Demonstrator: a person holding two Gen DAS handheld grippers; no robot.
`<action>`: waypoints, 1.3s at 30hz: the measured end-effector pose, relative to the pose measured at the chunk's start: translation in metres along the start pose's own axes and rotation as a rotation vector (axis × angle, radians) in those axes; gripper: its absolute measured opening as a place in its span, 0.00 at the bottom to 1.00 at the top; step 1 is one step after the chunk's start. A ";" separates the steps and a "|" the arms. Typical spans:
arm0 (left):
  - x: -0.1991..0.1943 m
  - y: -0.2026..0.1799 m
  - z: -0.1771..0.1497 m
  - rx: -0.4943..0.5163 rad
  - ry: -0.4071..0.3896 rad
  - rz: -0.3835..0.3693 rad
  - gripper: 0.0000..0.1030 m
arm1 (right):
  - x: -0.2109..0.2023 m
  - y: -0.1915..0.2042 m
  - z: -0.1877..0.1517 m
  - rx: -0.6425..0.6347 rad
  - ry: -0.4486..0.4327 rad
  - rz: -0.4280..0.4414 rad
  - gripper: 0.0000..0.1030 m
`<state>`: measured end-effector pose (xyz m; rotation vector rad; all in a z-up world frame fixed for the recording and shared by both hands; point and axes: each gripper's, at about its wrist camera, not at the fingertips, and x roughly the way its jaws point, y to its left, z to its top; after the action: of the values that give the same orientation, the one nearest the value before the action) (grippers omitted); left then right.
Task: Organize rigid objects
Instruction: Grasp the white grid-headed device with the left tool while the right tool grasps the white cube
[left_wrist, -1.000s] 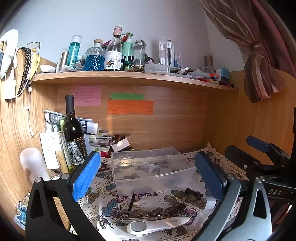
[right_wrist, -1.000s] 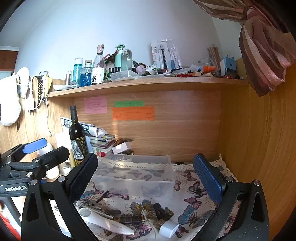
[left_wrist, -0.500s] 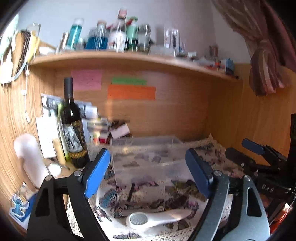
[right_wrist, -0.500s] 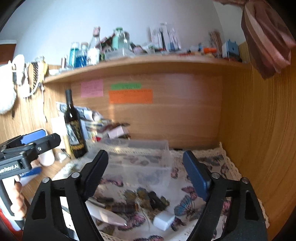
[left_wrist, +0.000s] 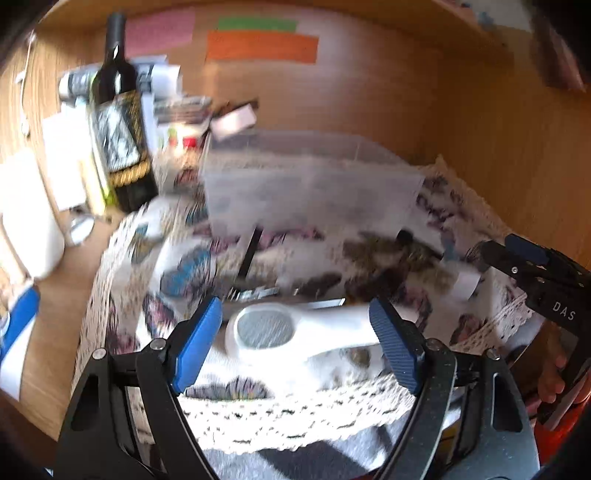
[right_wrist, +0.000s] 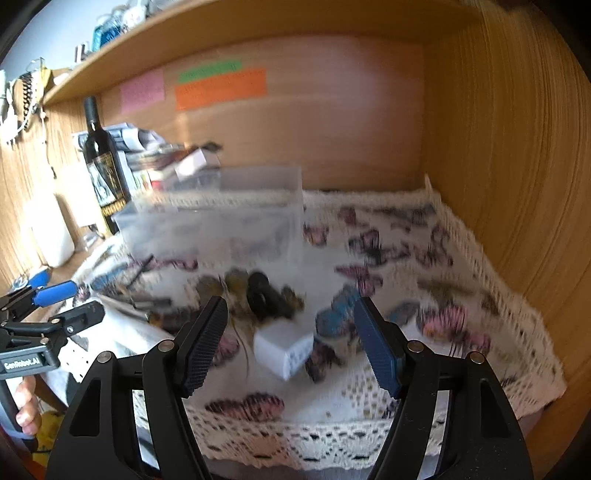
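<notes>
A clear plastic bin (left_wrist: 310, 184) stands on a butterfly-print cloth (left_wrist: 258, 402); it also shows in the right wrist view (right_wrist: 221, 225). My left gripper (left_wrist: 295, 339) is open, its blue pads either side of a white handled brush (left_wrist: 295, 332) lying on the cloth. My right gripper (right_wrist: 290, 343) is open around a small white box (right_wrist: 284, 349). Dark small items (right_wrist: 262, 295) and metal tools (left_wrist: 258, 291) lie between brush and bin. The frames are motion-blurred.
A dark wine bottle (left_wrist: 120, 122) stands left of the bin beside papers and a white container (left_wrist: 26, 218). Wooden walls close the back and right (right_wrist: 517, 147). A shelf (right_wrist: 184, 44) runs overhead. The cloth's lace edge (right_wrist: 332, 439) hangs at the front.
Both grippers have tilted down and moved forward toward the cloth. The brush now lies between the left pads and the white box between the right pads.
</notes>
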<state>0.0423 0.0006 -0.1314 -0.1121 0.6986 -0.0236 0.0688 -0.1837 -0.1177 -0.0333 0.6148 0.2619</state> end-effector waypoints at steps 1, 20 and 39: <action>0.002 0.002 -0.004 -0.010 0.021 -0.003 0.71 | 0.002 -0.001 -0.002 0.003 0.011 0.001 0.66; 0.029 0.042 -0.008 -0.065 0.145 0.121 0.39 | 0.024 -0.009 -0.021 0.005 0.107 0.015 0.66; 0.038 0.003 0.024 -0.079 0.146 0.053 0.68 | 0.059 0.000 -0.018 0.014 0.160 0.110 0.50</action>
<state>0.0863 0.0035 -0.1380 -0.1693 0.8481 0.0469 0.1051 -0.1717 -0.1666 -0.0068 0.7787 0.3636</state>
